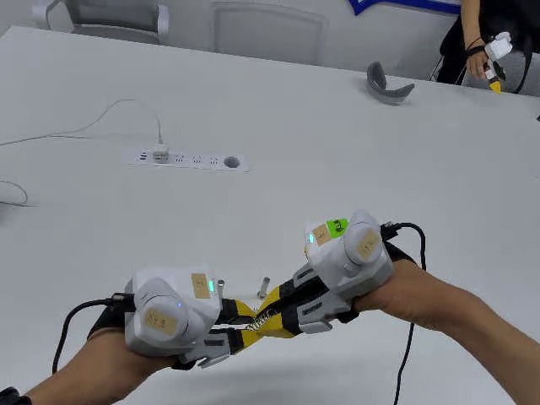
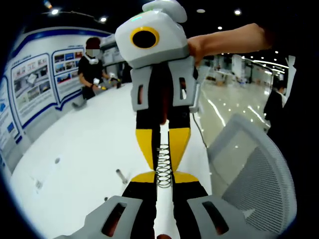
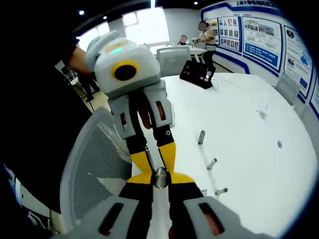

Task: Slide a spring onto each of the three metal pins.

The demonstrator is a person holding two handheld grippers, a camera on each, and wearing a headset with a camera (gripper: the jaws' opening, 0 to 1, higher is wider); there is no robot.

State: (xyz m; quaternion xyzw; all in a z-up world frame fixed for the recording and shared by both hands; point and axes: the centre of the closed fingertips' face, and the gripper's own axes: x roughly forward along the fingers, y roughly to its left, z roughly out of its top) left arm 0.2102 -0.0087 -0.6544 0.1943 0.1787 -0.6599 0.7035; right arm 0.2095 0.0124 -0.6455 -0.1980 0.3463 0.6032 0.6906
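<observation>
A small metal spring [image 1: 261,319] hangs just above the white table [image 1: 337,160], between two grippers that meet tip to tip. My left gripper [image 1: 251,321] is shut on one end of the spring [image 2: 163,169]. Facing it, my right gripper [image 1: 272,314] is shut on the other end [image 3: 159,177]. In the left gripper view my own tips [image 2: 163,181] close at the bottom and the right gripper [image 2: 163,148] comes down from the top. Short metal pins [image 1: 221,288] [image 1: 264,287] stand on the table just beyond the tips. Three pins [image 3: 201,137] [image 3: 212,163] [image 3: 222,191] lie to the right in the right gripper view.
A white power strip [image 1: 186,158] with a plugged cable lies mid-table. A grey curved band [image 1: 388,87] rests at the far edge, near another person [image 1: 489,42]. A mesh chair [image 2: 259,184] stands beside the table's near edge. A black case [image 3: 197,73] sits far off.
</observation>
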